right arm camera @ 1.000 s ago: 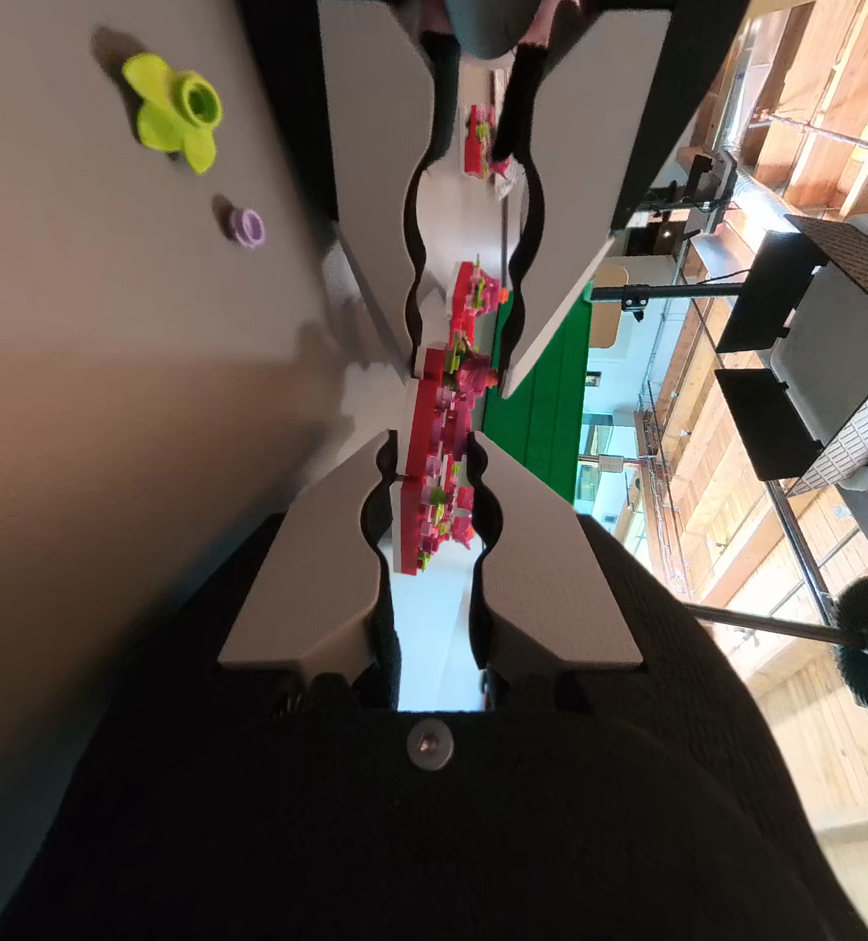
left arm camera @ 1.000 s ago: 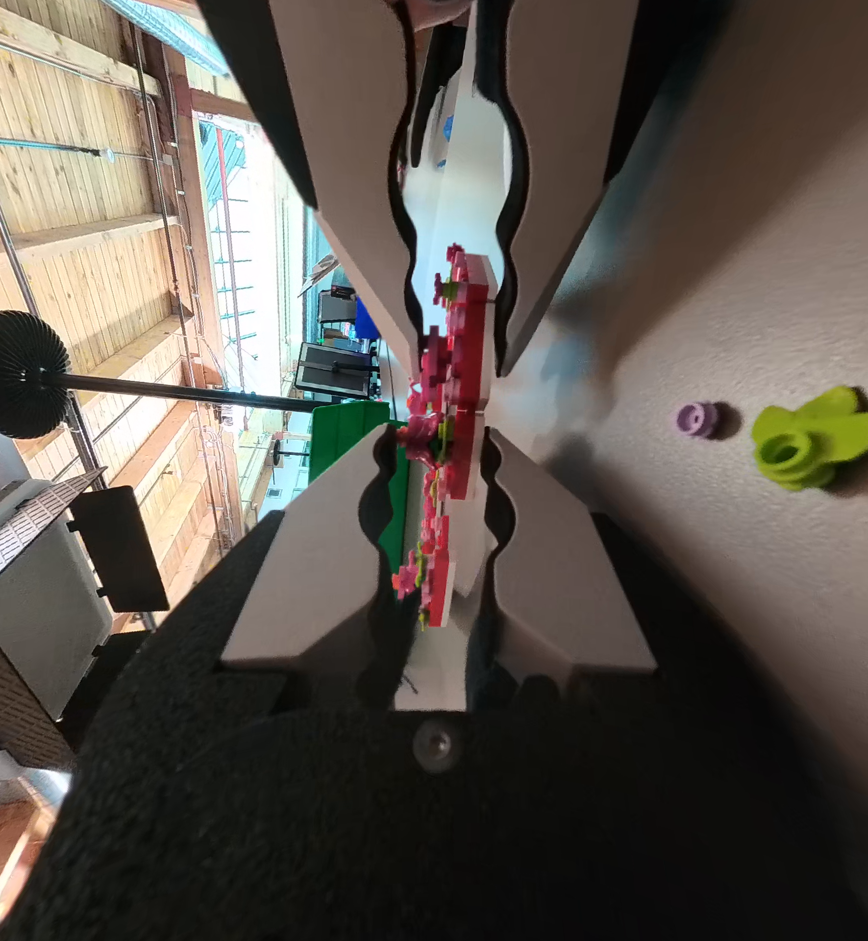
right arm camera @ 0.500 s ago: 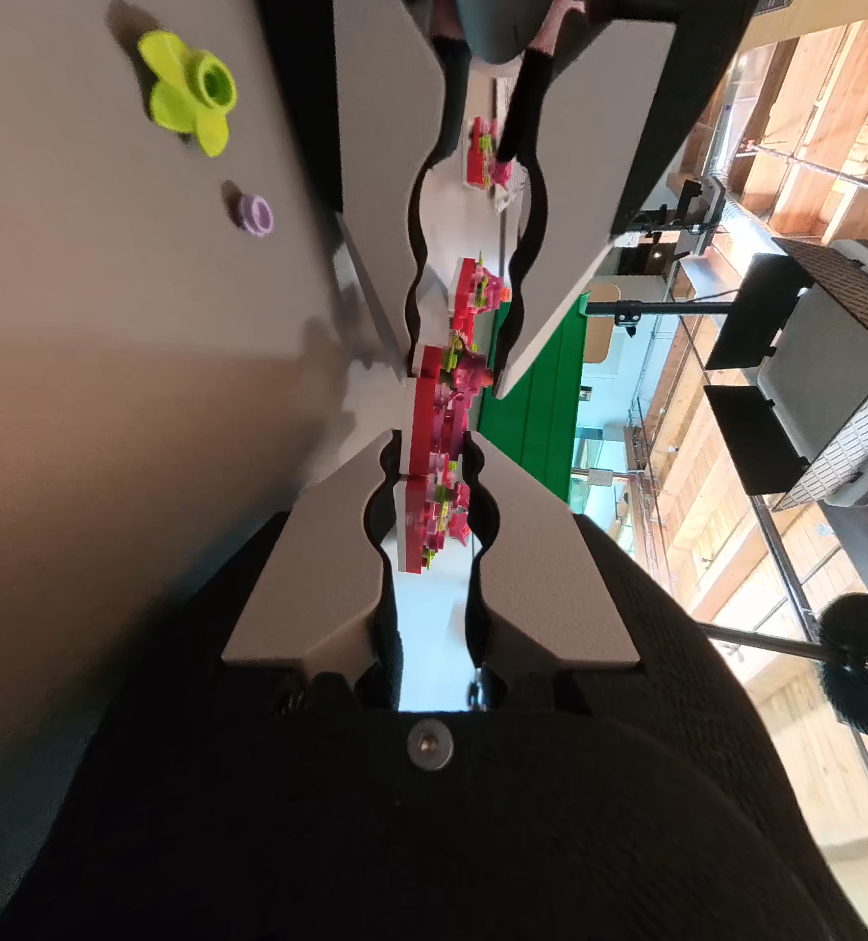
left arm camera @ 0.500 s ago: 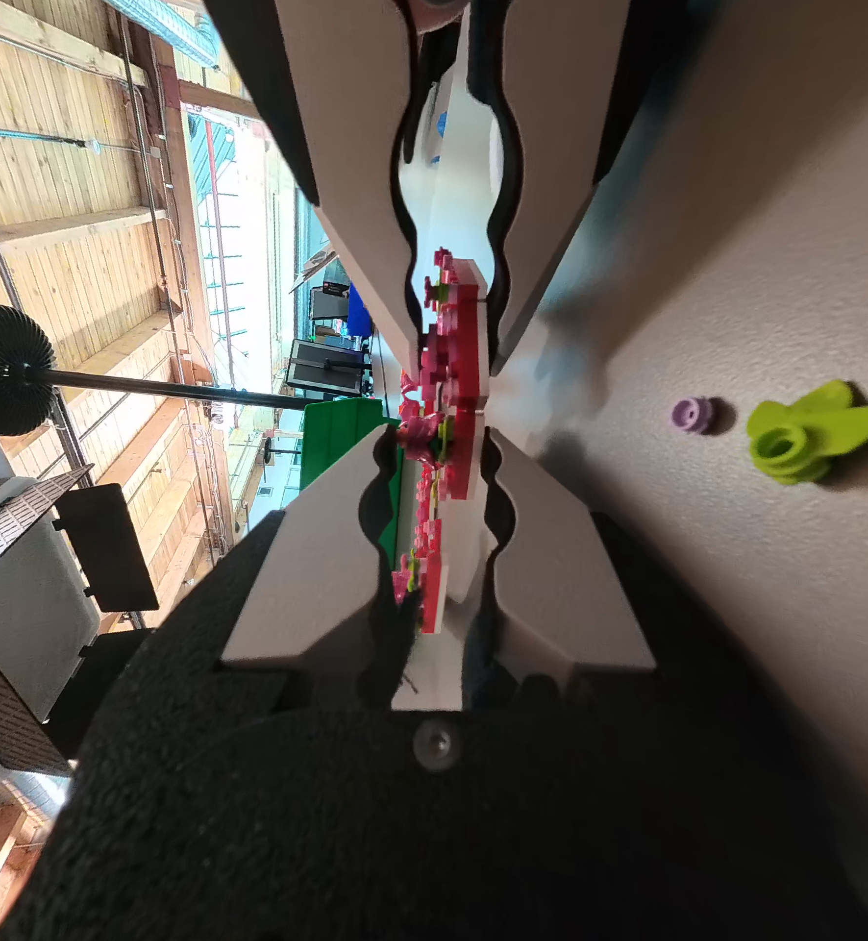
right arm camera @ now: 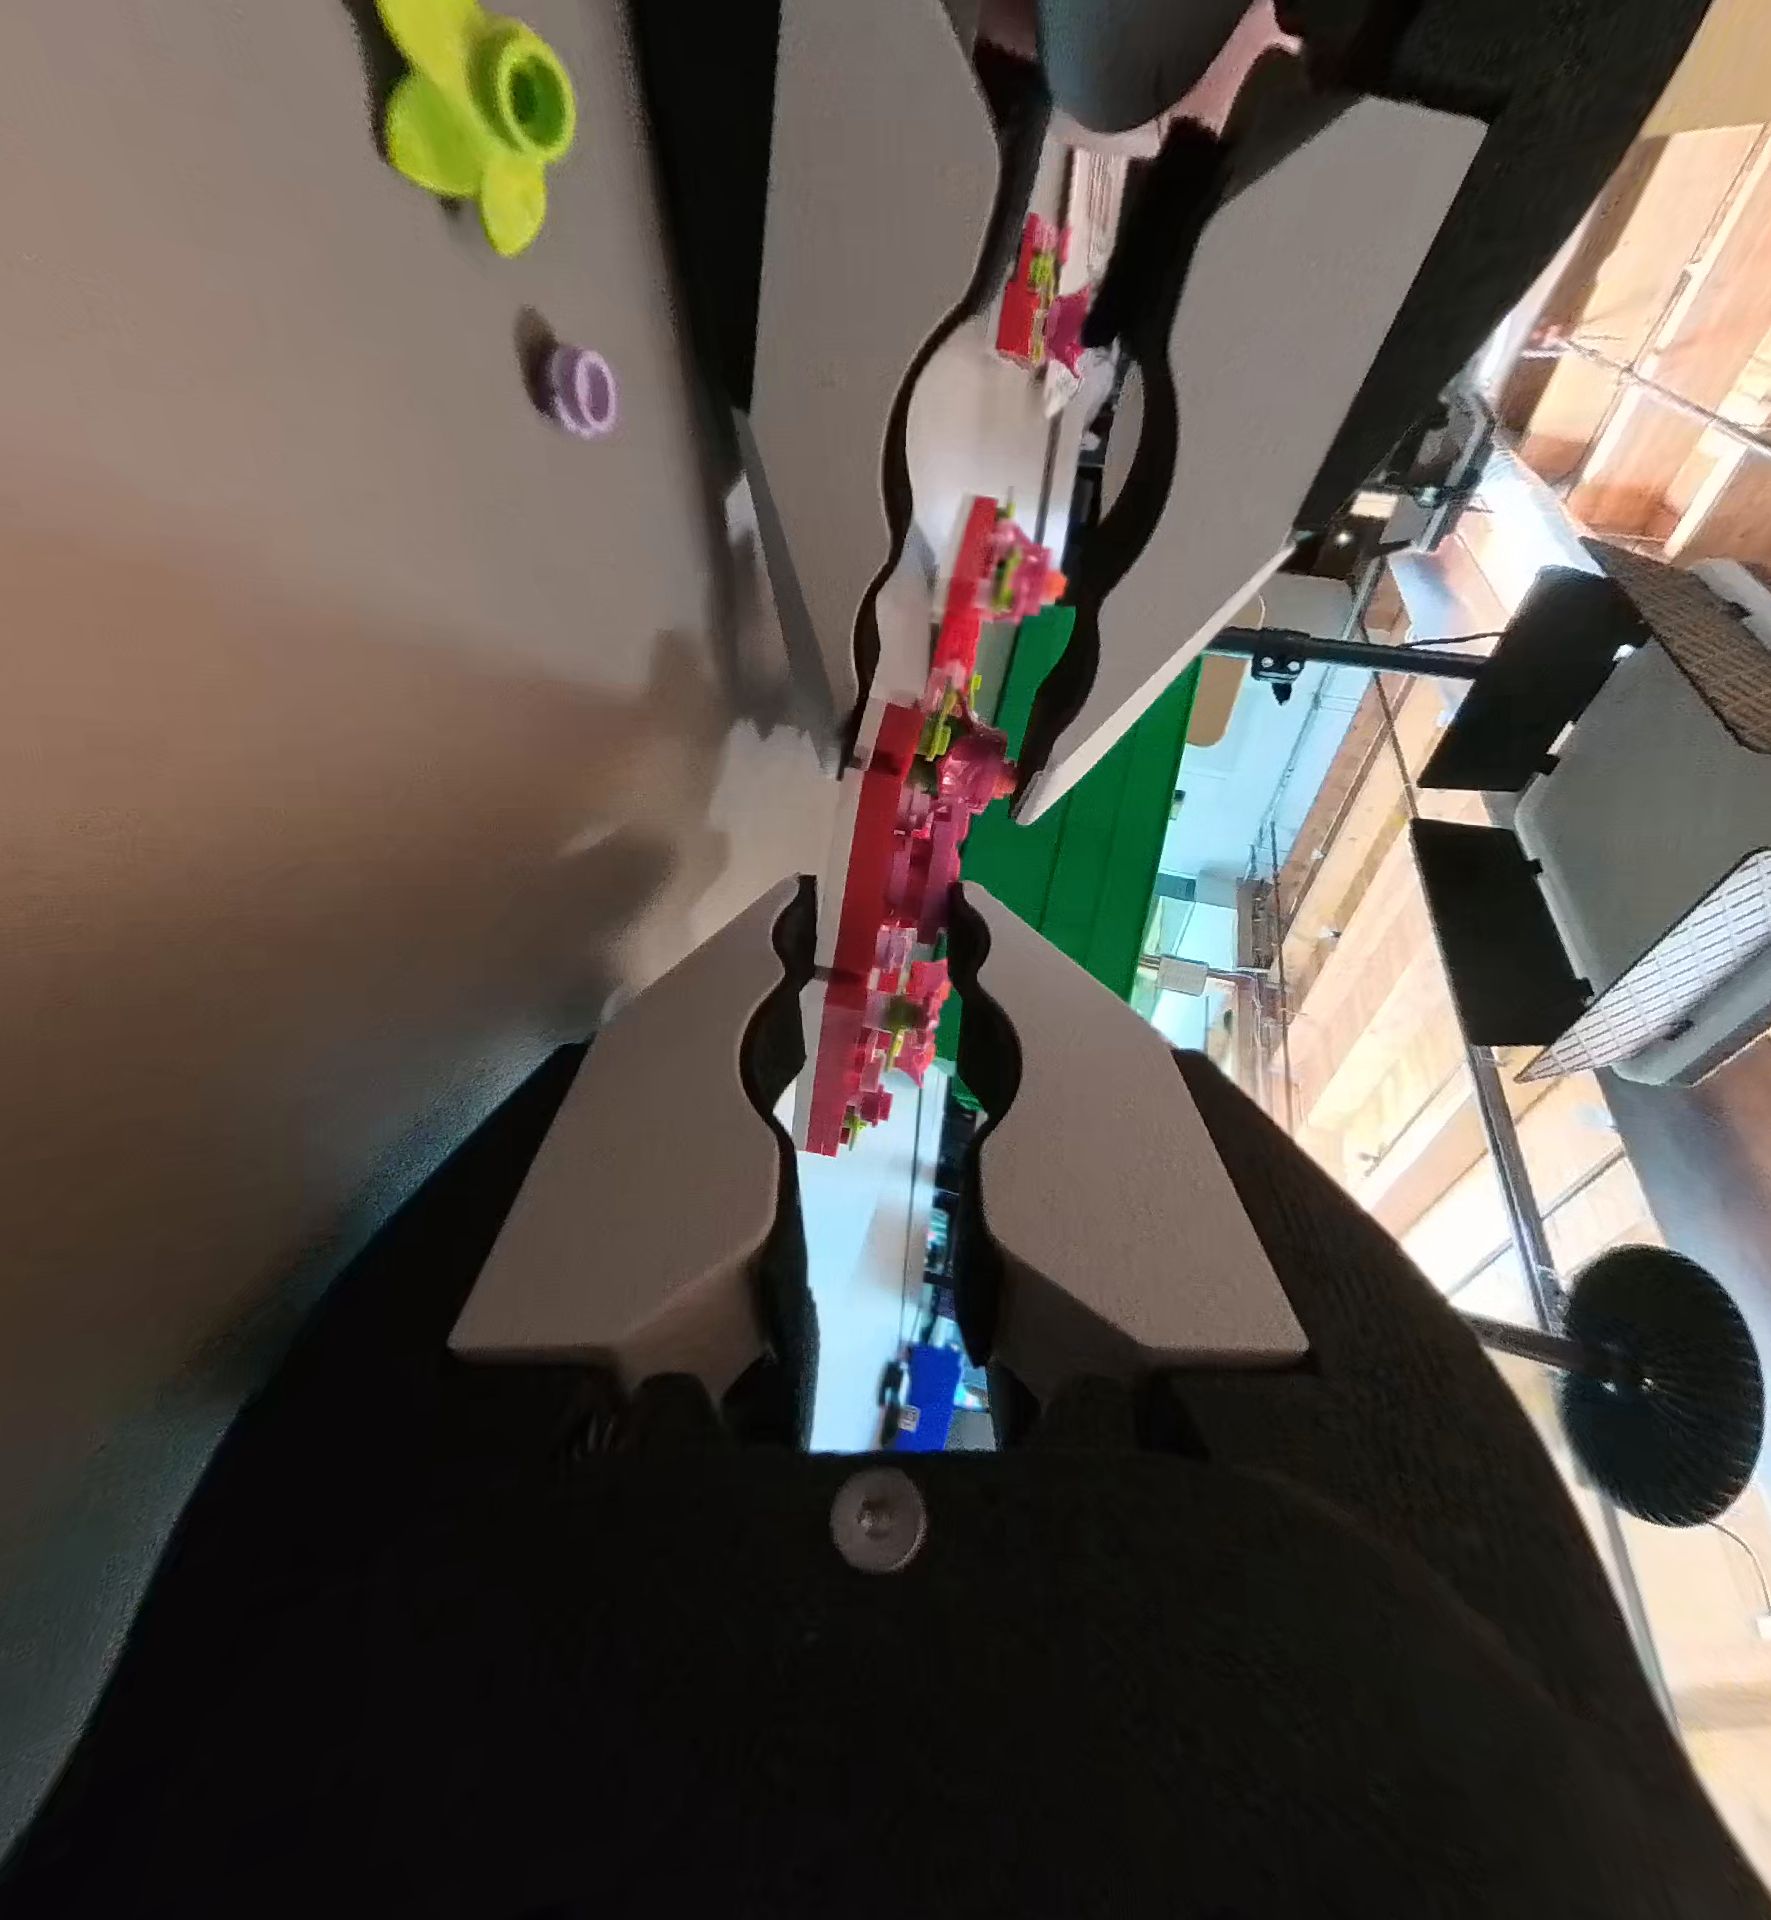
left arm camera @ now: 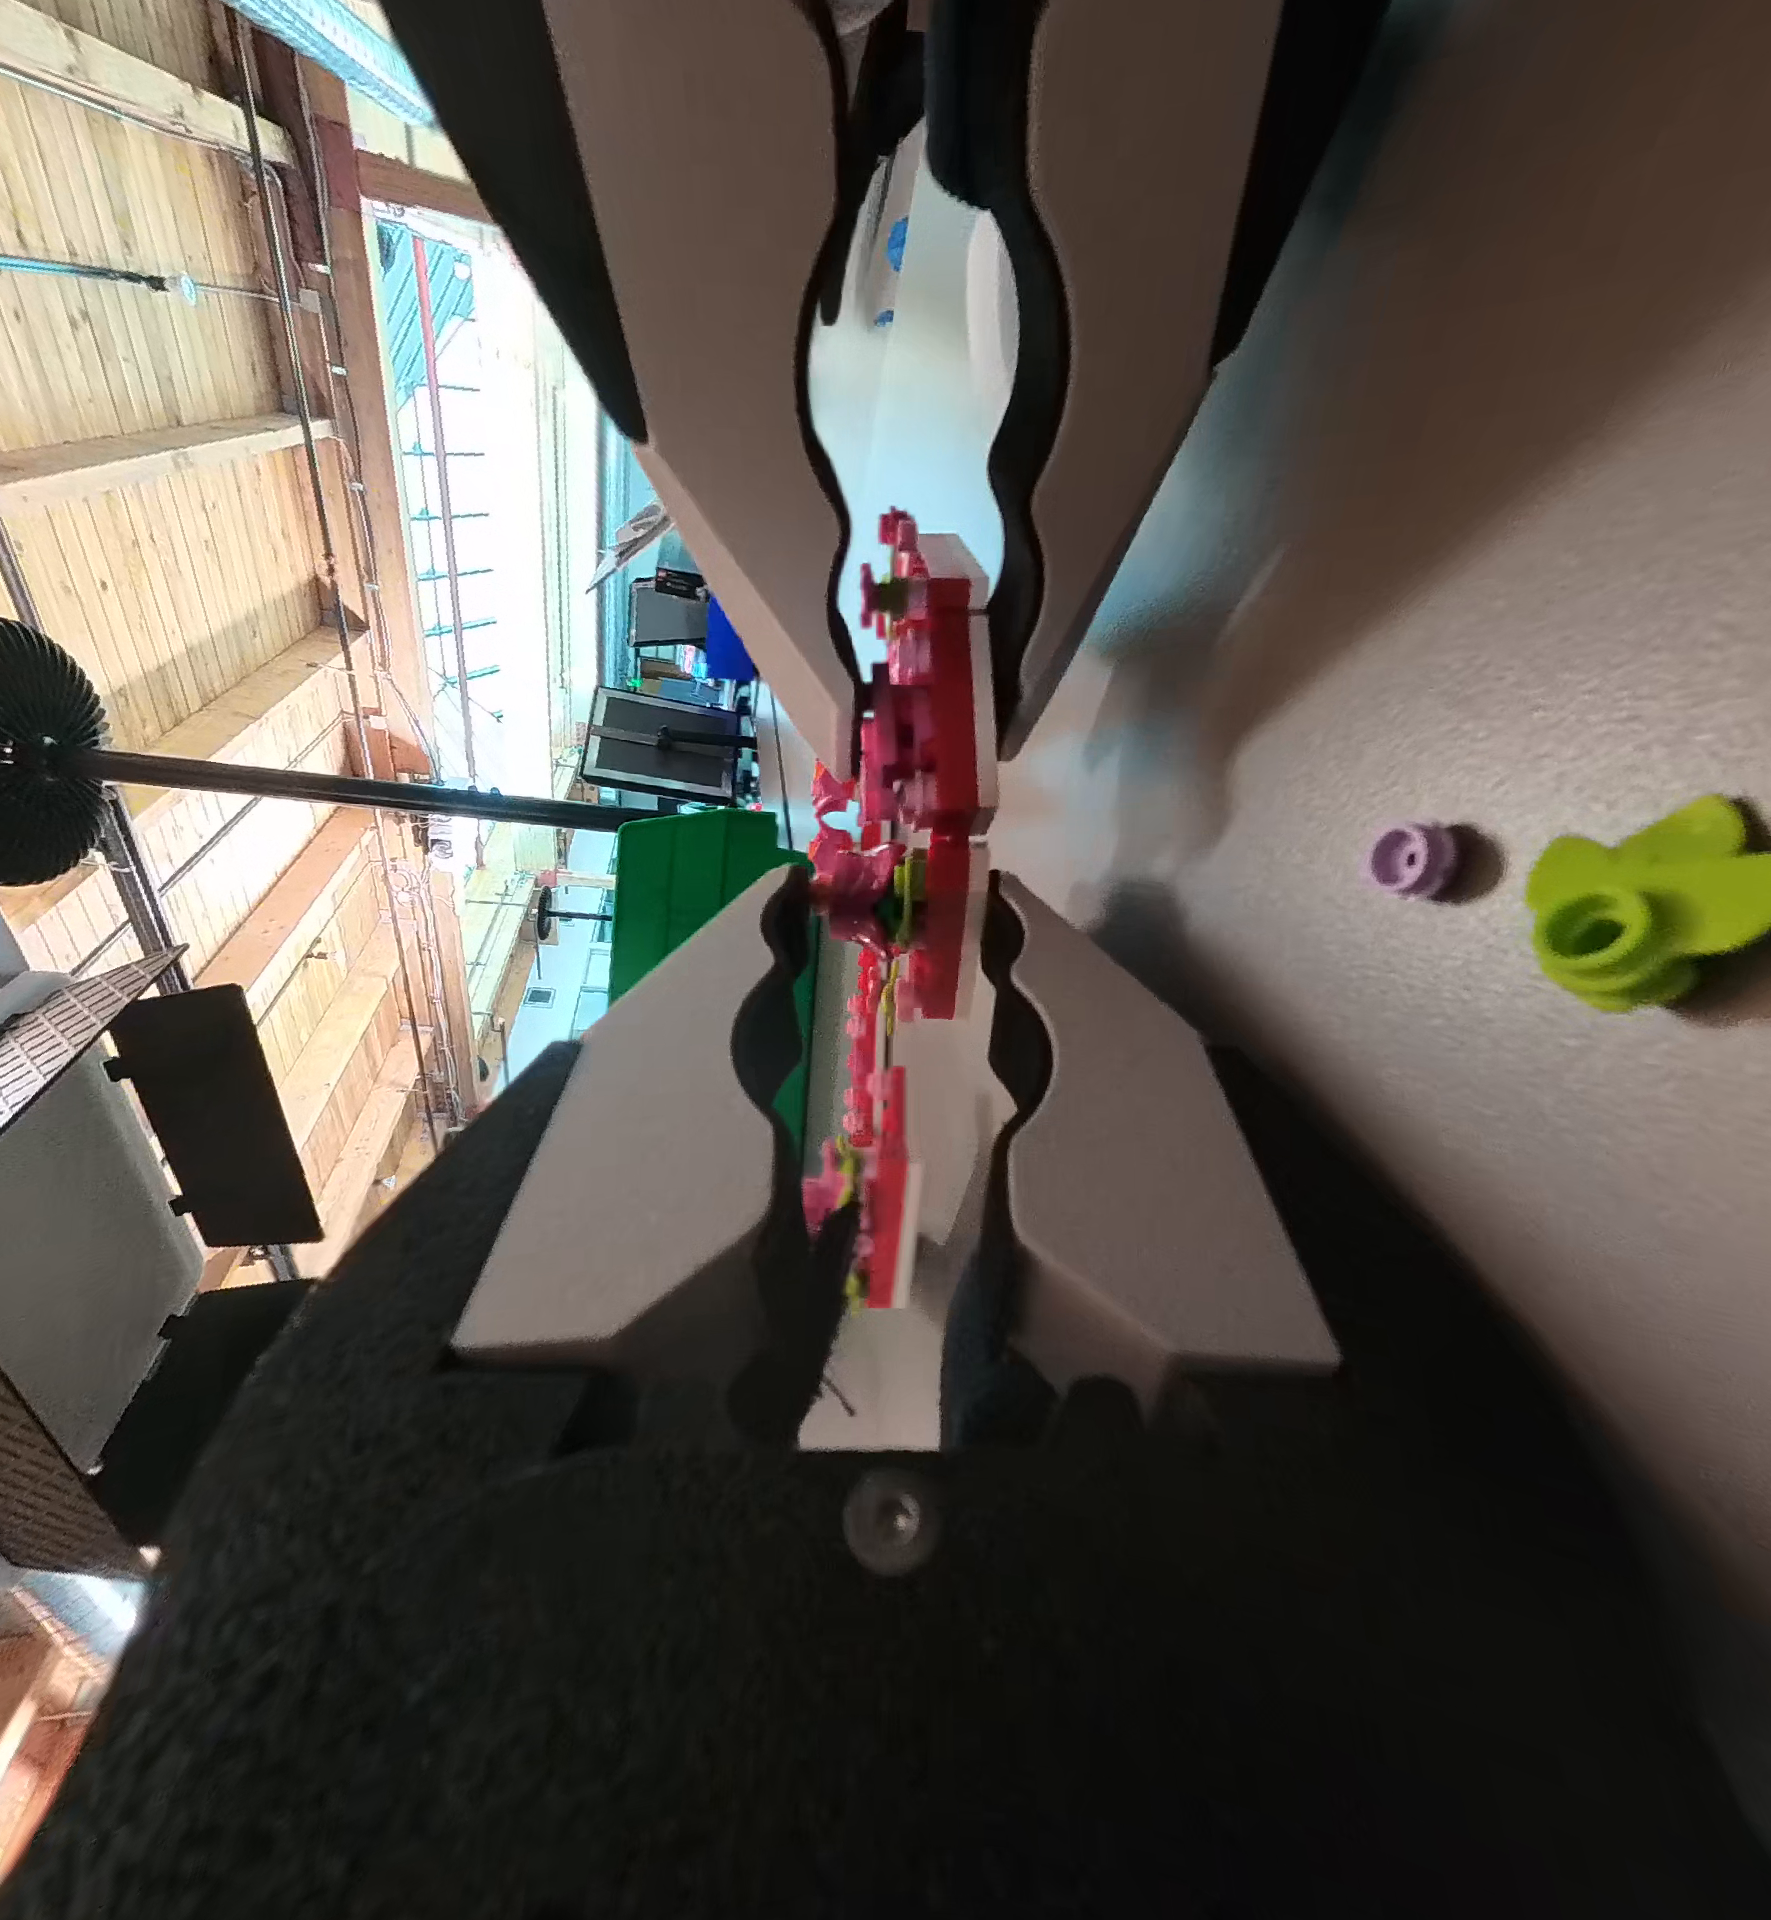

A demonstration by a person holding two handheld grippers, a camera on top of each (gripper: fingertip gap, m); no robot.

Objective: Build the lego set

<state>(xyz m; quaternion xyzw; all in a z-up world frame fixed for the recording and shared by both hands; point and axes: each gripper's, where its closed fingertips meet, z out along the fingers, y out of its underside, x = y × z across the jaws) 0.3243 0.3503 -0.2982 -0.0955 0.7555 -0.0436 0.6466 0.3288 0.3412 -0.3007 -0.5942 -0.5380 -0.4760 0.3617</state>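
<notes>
A red lego build (left arm camera: pixel 931 717) with pink flowers and lime bits is held edge-on above the grey table (left arm camera: pixel 1483 1299). My left gripper (left arm camera: pixel 896 881) is shut on one end of it. My right gripper (right arm camera: pixel 886 888) faces it tip to tip and is shut on the other end of the build (right arm camera: pixel 886 831). More of the red build (right arm camera: pixel 1032 296) shows deep between the left gripper's fingers (right arm camera: pixel 860 343). A lime leaf piece (left arm camera: pixel 1650 914) and a purple round stud (left arm camera: pixel 1416 860) lie loose on the table; the leaf piece (right arm camera: pixel 486 125) and stud (right arm camera: pixel 582 390) also show in the right wrist view.
A green baseplate (left arm camera: pixel 694 883) stands behind the build, also in the right wrist view (right arm camera: pixel 1078 821). Beyond are a black stand with a round head (left arm camera: pixel 8 748), grey boxes (left arm camera: pixel 29 1195) and wooden walls. The grey table (right arm camera: pixel 237 779) lies beside both grippers. The grippers are tip to tip, or close to it.
Both grippers keep their hold on the build. The right gripper has tilted slightly, so the leaf piece and stud drift across its view. The left view barely shifts.
</notes>
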